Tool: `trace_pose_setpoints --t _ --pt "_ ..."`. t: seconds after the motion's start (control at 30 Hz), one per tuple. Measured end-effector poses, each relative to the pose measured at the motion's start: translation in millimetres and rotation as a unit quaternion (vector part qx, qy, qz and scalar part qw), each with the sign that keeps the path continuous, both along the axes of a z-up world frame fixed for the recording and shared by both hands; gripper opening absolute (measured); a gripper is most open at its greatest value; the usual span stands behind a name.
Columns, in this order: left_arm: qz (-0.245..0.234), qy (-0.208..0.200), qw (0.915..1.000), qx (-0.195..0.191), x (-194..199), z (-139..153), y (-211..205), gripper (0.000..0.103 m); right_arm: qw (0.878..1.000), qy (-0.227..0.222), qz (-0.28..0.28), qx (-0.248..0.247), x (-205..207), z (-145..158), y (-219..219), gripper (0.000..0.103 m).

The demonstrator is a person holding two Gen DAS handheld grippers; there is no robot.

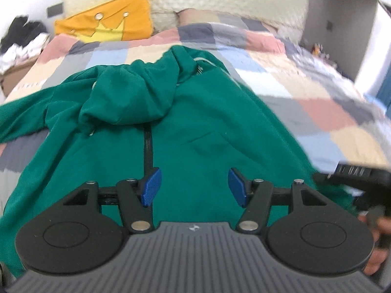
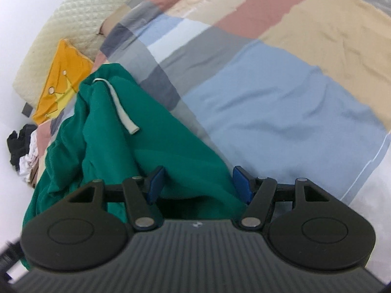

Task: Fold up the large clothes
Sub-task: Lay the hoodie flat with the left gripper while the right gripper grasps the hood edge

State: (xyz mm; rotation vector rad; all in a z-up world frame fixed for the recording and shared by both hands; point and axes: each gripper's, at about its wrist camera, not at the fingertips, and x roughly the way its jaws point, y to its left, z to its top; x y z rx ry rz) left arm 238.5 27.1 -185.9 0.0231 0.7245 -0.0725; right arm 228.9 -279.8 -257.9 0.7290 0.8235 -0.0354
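The green hoodie (image 1: 185, 127) lies spread on the patchwork bedspread (image 1: 317, 102), zip side up; its long axis runs from the near edge toward the pillows, hood (image 1: 132, 92) bunched at the far end by the orange cushion (image 1: 107, 22); the left gripper (image 1: 194, 186) hangs spread above its front, gripping nothing; the right gripper (image 2: 198, 184) stands spread over the hoodie's edge, pads not pressing.

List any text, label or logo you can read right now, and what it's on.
No readable words in either view.
Small white emblem on the left gripper body: a logo mark, no letters.
White lettering on the dark device at the right edge of the left wrist view: too blurred to read.
Crown on the orange pillow: picture only.
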Motion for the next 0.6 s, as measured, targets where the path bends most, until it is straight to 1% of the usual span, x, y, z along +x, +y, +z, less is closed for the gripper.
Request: trace_pose_setpoints --t 0.03,0.07,0.17,0.23,0.4,0.47,0.5,0.57,0.6 --pt "-0.001 0.003 1.0 0.007 1 -7 -1 0.066 1.0 0.004 -0.002 0.005 0 -1 -1 0.064" --pt "-0.003 0.007 0.9999 0.007 1 -13 -1 0.066 1.0 0.008 -0.001 0.008 2 -3 -1 0.064" --pt "0.0 0.017 0.9998 -0.007 7 -30 7 0.066 1.0 0.011 0.012 0.014 2 -6 3 0.064" --pt "0.007 0.017 0.9997 -0.013 8 -35 16 0.066 1.0 0.007 0.02 0.005 3 -4 8 0.064" --pt "0.024 0.017 0.9986 -0.043 9 -38 36 0.066 0.998 -0.019 0.055 0.008 0 2 19 0.063" --pt "0.033 0.012 0.9978 -0.056 8 -36 45 0.066 0.996 -0.037 0.079 0.005 -2 6 28 0.054" --pt "0.036 0.01 0.9973 -0.063 7 -34 48 0.066 0.995 -0.044 0.092 0.0 -2 9 33 0.051" --pt "0.043 0.006 0.9961 -0.076 4 -31 54 0.066 0.991 -0.06 0.119 -0.012 -5 14 44 0.039" --pt "0.047 0.004 0.9956 -0.082 3 -30 55 0.066 0.989 -0.067 0.133 -0.015 -6 16 50 0.038"
